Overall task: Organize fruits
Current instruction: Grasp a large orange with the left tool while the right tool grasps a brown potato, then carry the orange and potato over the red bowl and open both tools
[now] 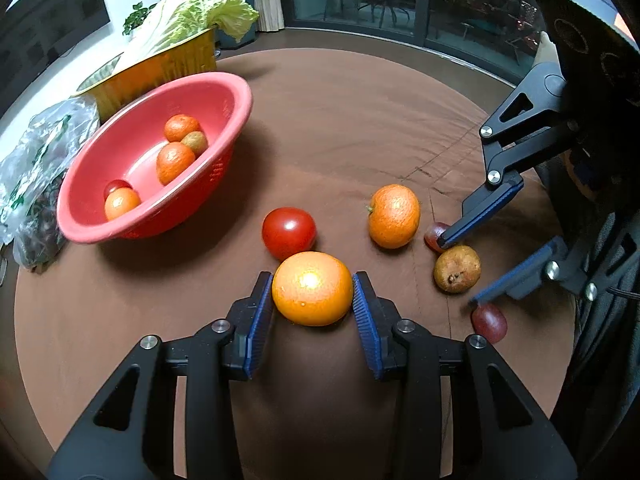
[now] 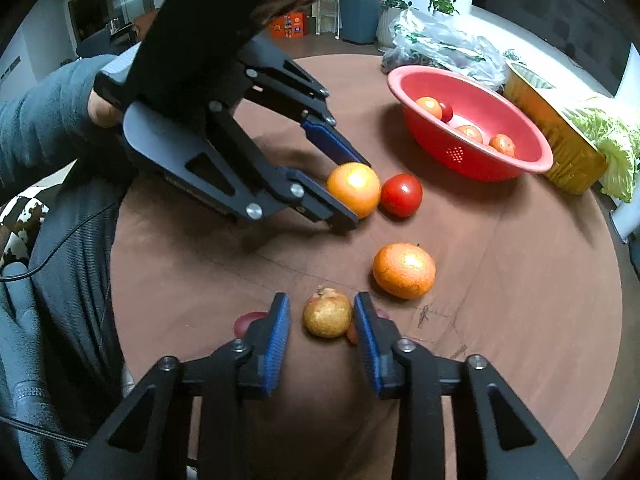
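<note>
Right tool [image 2: 322,322] is sitting open around the small brown fruit [image 2: 327,313] on the brown counter [image 2: 520,280], pads not touching it. A rough orange [image 2: 404,271] is lying just beyond. Left tool [image 2: 354,192] is straddling a smooth orange [image 2: 354,188] (contact unclear), the tomato [image 2: 401,195] touching beside it. The red bowl [image 2: 472,160] is holding several fruits.

1. The brown tablecloth [image 1: 340,120] is looking matt and soft, like cloth.
2. The red bowl [image 1: 236,92] is showing smooth, slightly glossy plastic.
3. The tomato [image 1: 289,232] is shining, smooth-skinned.
4. The orange [image 1: 312,288] is gleaming; the tangerine [image 1: 394,216] is looking rough, dimpled.
5. The plastic bag [image 1: 36,160] is appearing thin, crinkled.
</note>
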### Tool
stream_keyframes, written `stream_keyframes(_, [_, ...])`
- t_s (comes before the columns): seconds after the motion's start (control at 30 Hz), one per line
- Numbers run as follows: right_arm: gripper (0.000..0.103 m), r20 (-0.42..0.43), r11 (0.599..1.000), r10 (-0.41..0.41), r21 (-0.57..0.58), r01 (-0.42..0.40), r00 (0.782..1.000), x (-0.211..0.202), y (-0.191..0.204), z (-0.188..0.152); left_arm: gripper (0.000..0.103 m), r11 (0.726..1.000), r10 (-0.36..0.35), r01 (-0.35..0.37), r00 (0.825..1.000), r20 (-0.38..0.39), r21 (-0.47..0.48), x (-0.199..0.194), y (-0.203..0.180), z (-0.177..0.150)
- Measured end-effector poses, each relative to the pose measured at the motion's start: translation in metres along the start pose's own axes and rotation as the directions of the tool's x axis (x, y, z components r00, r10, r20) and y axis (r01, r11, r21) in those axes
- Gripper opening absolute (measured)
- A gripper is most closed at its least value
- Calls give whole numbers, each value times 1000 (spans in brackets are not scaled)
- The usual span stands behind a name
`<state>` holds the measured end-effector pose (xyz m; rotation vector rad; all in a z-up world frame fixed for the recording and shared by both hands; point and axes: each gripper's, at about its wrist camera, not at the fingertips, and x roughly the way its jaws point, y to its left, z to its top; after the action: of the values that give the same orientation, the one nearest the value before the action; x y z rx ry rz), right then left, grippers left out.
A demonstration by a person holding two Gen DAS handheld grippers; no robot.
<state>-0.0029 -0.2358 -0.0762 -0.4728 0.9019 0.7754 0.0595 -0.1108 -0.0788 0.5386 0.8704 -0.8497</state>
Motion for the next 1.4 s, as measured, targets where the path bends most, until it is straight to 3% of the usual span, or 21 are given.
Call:
stream_keyframes(0.2, [28,-6,1000,-19,-16,19,1000,0,-1,-1,37,1000,4,-4,1000,-6,-1,-4,0,-7])
stream_keyframes(0.6, [30,-36,997,-40,-70,38,999,3,0,3,37,1000,10,-10,1000,-6,0,-5,-1,-7])
stream_keyframes(0.9, [29,13,999,-25,-34,26,1000,-12,-7,4,37,1000,16,-16,1000,1,-4,-9,2,-8])
stream_keyframes(1.0, [29,47,1000,-23,-11,24,999,-23,-15,5,37,1000,27,-27,1000,11,-15,-15,7,-8])
stream_keyframes(1.4, [29,123,986,-140,107,127,982,-62,-81,20,37,989,129,-125,990,52,-73,-50,54,2])
